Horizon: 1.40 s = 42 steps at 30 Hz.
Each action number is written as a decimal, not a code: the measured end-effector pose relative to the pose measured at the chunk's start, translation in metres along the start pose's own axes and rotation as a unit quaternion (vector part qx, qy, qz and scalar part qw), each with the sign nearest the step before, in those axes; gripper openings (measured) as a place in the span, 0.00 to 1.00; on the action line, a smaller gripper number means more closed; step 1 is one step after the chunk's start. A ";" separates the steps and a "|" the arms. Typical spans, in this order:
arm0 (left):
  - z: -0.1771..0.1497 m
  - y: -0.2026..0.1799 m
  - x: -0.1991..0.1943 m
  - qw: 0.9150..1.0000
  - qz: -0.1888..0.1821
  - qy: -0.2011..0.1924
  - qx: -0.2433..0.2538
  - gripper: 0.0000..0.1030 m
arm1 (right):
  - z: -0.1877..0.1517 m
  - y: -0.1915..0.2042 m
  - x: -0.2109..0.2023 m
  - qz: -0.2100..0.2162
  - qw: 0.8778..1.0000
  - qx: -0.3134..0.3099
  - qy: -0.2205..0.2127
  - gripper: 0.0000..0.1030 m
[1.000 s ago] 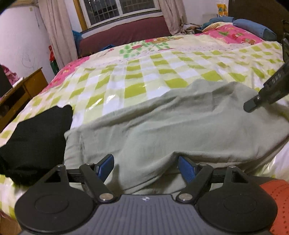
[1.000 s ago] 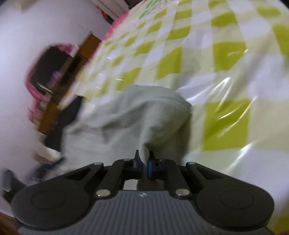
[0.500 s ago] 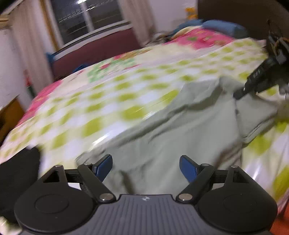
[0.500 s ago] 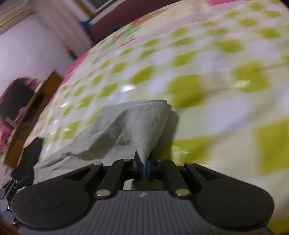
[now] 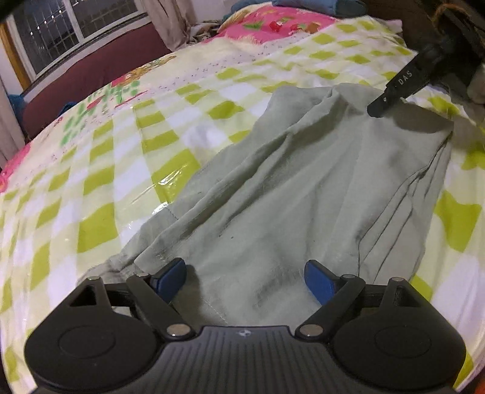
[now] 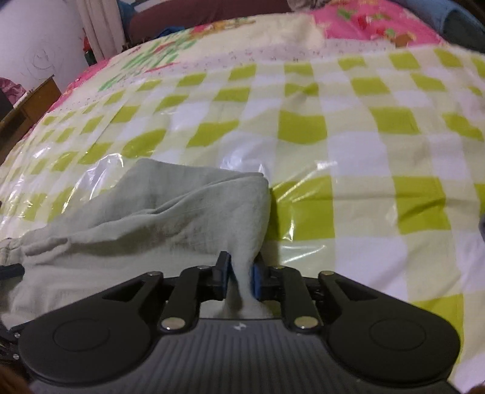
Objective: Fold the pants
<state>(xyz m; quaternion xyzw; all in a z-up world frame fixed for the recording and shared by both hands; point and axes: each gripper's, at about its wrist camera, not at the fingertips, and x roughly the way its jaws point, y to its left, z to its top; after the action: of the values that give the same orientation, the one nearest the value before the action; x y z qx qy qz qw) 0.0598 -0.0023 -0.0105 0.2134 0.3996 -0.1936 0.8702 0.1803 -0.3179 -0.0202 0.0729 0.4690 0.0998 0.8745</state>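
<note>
Pale green pants point(image 5: 303, 197) lie crumpled on a bed with a green-and-white checked cover point(image 5: 121, 181). My left gripper point(image 5: 245, 275) hovers over their near end. Its jaws are wide and still opening, and the cloth lies under them without the blue pads pressing on it. In the right wrist view a raised fold of the pants point(image 6: 166, 212) runs up between the pads of my right gripper point(image 6: 241, 272). Those jaws are opening and a narrow gap shows beside the cloth. One right-gripper finger point(image 5: 397, 88) hangs over the pants' far corner.
The checked cover point(image 6: 348, 145) is glossy plastic and spreads far beyond the pants. Pink bedding point(image 5: 272, 24) and a blue pillow point(image 6: 439, 18) lie at the head of the bed. A maroon bench point(image 5: 91, 69) stands under the window, and wooden furniture point(image 6: 30, 106) stands beside the bed.
My left gripper slid right along the pants, and a black garment left its view. My right gripper's jaws, pinched on the fold before, have parted. It carried that corner across the bed.
</note>
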 end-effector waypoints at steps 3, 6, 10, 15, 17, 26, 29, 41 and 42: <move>-0.007 -0.009 -0.010 1.000 0.015 -0.005 0.022 0.96 | -0.013 -0.014 -0.019 0.020 0.999 0.025 -0.005 0.29; -0.008 -0.011 -0.026 1.000 -0.005 -0.029 0.003 0.96 | -0.033 -0.029 -0.030 0.046 0.997 0.057 -0.006 0.42; 0.002 -0.025 -0.038 0.996 -0.036 -0.081 0.029 0.96 | -0.060 -0.037 -0.033 0.082 0.991 0.102 -0.004 0.36; -0.010 -0.051 -0.009 0.989 -0.133 -0.013 0.067 0.97 | -0.057 -0.015 -0.045 -0.029 0.999 -0.011 0.039 0.15; -0.022 -0.062 -0.016 0.988 -0.107 -0.040 0.102 0.97 | -0.047 0.001 -0.059 -0.106 0.992 -0.067 0.018 0.24; 0.008 -0.052 -0.025 0.983 -0.142 -0.110 0.037 0.98 | 0.002 0.100 0.003 0.127 0.984 -0.114 0.051 0.21; 0.010 -0.050 0.000 0.985 -0.149 -0.090 0.010 0.98 | 0.027 0.099 0.059 0.131 0.986 -0.072 0.076 0.13; -0.006 -0.054 0.006 0.985 -0.149 -0.089 -0.015 1.00 | 0.043 0.012 0.016 0.152 0.985 0.070 -0.033 0.18; -0.007 -0.055 0.004 0.985 -0.149 -0.091 -0.014 1.00 | 0.038 0.004 0.007 0.133 0.988 0.070 -0.041 0.22</move>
<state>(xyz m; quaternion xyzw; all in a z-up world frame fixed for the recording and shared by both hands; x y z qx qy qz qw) 0.0296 -0.0451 -0.0297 0.1209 0.3490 -0.3336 0.8673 0.2150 -0.3133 -0.0039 0.1996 0.4250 0.1796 0.8645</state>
